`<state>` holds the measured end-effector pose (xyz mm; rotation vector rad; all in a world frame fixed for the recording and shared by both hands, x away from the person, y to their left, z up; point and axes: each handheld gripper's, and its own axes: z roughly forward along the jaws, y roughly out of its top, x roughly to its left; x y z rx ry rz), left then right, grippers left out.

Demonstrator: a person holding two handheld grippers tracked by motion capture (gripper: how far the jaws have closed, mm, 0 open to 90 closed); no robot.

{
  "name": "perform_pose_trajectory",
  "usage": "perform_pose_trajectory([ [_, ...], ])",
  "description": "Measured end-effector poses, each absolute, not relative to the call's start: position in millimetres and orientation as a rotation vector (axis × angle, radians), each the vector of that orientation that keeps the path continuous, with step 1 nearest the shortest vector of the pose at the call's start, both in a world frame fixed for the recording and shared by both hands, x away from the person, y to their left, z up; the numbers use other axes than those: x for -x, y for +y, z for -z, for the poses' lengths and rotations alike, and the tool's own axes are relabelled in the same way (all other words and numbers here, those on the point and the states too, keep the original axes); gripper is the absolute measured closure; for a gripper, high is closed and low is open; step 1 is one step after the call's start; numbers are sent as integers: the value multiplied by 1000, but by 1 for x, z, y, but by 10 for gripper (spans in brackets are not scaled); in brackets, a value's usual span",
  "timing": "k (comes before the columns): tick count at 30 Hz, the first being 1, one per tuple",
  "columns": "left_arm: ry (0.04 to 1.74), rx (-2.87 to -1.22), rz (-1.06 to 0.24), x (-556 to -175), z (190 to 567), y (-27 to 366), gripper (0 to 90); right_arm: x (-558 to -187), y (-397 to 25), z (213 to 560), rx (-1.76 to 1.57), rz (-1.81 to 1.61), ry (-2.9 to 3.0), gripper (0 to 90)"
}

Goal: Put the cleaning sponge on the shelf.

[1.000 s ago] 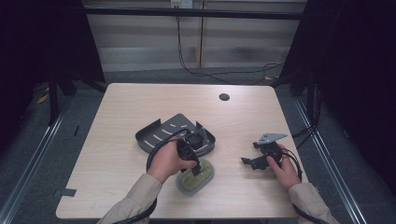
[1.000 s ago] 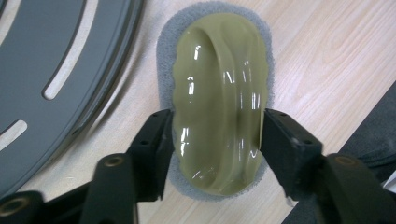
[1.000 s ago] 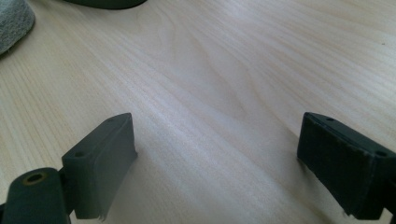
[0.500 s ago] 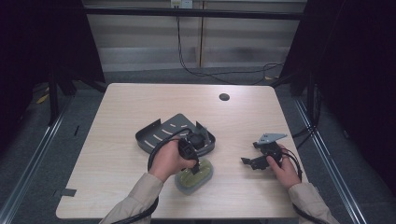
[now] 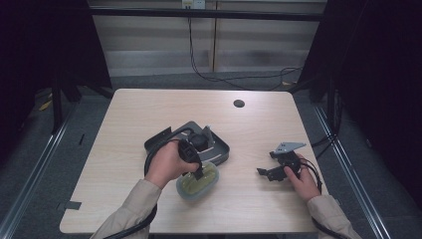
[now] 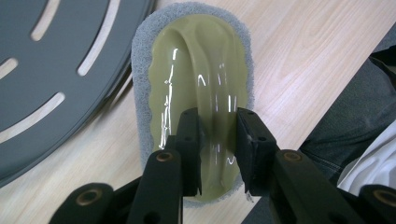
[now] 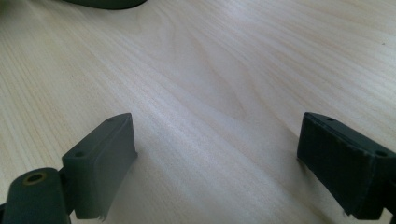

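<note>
A scrubbing pad [image 5: 203, 183] with a glossy yellow-green handle and a grey rim lies on the table near the front edge. My left gripper [image 5: 198, 174] points down on it. In the left gripper view the gripper [image 6: 218, 127] is shut on the raised ridge of the scrubbing pad [image 6: 201, 65], one black jaw on each side of it. A dark grey slotted tray [image 5: 161, 142] lies just behind the pad, touching it or nearly so; its slots [image 6: 46, 60] show at the left. My right gripper [image 5: 266, 164] rests open on bare wood at the right, its jaws [image 7: 217, 140] wide apart with nothing between them.
The light wooden table [image 5: 149, 114] has a round cable hole [image 5: 239, 103] at the back right. Black cables trail from both grippers. The person's trouser leg [image 6: 355, 107] is close past the table's front edge. Dark floor and frame rails surround the table.
</note>
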<state>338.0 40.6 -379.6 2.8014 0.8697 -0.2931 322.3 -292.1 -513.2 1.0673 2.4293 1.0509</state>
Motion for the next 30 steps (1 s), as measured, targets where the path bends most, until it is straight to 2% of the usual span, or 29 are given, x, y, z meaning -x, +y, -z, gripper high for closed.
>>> perform_pose_trajectory([
  [30,961,-2751,223,-363,335,71,721,-322,-292,513,-1069,-1050,2429,109],
])
